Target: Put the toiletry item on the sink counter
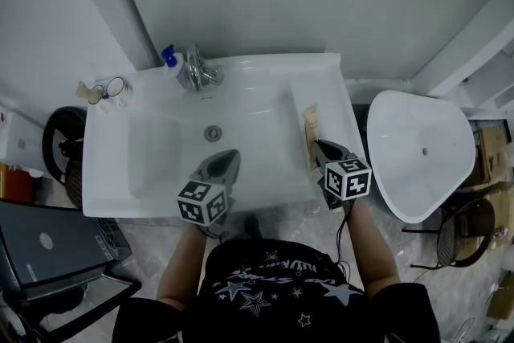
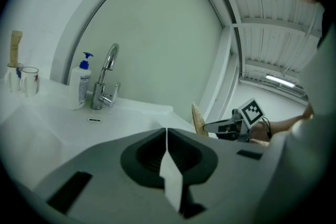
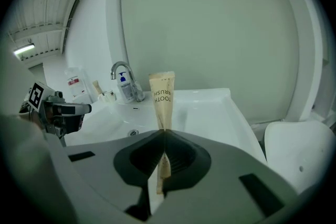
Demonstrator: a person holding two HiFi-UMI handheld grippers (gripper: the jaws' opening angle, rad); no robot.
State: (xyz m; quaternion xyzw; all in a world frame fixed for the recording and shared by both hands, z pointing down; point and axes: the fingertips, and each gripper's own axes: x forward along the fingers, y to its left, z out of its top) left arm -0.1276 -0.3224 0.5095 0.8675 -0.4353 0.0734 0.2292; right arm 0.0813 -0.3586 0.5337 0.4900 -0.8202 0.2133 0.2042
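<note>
Right gripper (image 3: 164, 134) clamps the toothbrush packet (image 3: 161, 96) at the sink counter (image 1: 325, 84)'s right side; left gripper (image 2: 166, 131) pinched shut, empty. Placing step, I'd say; next: lower it flat, then release.

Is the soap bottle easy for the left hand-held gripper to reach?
Probably yes: only bare sink basin lies between the left hand-held gripper and the soap bottle, but its shut jaws must open first.

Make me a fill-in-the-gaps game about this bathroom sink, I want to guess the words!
1. The right gripper has its jaws shut on a packet printed "TOOTH ____".
2. The soap bottle beside the faucet has a ____ pump on top.
3. The left gripper has its jaws shut, and it holds ____.
Missing words: BRUSH; blue; nothing.
</note>
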